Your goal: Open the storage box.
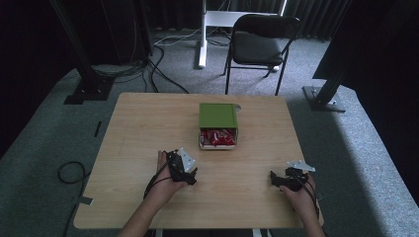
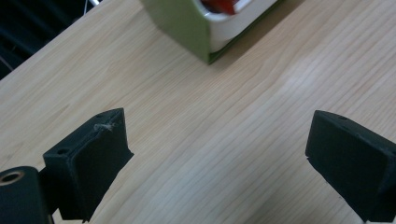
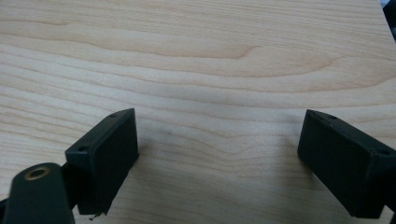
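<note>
Green box (image 1: 218, 123) at mid-table (image 1: 138, 138), red packets (image 1: 217, 137) showing at its near end
High view: left gripper (image 1: 185, 170) and right gripper (image 1: 284, 178) rest well short of it. Left gripper view: jaws wide apart, box corner ahead. Right gripper view: jaws apart over bare wood

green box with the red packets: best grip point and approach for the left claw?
Take the green box across its two side walls, near the open end that faces the person, coming in low from the near side. It lies flat on the table, and the sides look parallel and narrow enough for the jaws. The left claw is open, nearest, and already points at its corner. Avoid pinching the red packets.
</note>
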Action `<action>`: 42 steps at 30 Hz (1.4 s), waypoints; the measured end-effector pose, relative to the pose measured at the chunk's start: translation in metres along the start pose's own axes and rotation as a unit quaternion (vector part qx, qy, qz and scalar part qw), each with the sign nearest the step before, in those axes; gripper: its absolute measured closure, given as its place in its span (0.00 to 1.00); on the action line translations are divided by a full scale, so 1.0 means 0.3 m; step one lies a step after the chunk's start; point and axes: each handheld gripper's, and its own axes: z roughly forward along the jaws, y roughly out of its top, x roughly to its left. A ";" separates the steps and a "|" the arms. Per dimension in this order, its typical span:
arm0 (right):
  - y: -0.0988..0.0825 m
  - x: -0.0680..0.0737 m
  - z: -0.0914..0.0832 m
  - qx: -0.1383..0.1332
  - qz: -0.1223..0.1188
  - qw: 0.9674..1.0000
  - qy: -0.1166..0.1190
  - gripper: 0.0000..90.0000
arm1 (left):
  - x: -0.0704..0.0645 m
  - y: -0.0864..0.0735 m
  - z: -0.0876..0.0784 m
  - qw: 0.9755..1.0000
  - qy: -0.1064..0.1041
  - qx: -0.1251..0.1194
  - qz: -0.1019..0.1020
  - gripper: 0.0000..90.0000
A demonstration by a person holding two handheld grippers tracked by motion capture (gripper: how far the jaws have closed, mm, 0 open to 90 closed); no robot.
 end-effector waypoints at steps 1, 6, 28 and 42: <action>0.000 0.000 0.000 0.000 0.000 1.000 0.000 0.13 | -0.008 0.007 0.006 1.000 -0.002 -0.004 0.005 0.07; 0.000 0.000 0.000 0.000 0.000 1.000 0.000 0.13 | -0.046 0.044 0.020 0.999 -0.002 -0.017 0.032 0.07; 0.000 0.000 0.000 0.000 0.001 1.000 0.000 0.13 | -0.178 0.157 0.100 0.974 0.031 -0.031 0.223 0.07; 0.000 -0.001 0.000 -0.001 0.001 1.000 0.001 0.13 | -0.185 0.184 0.175 0.966 0.031 -0.022 0.258 0.16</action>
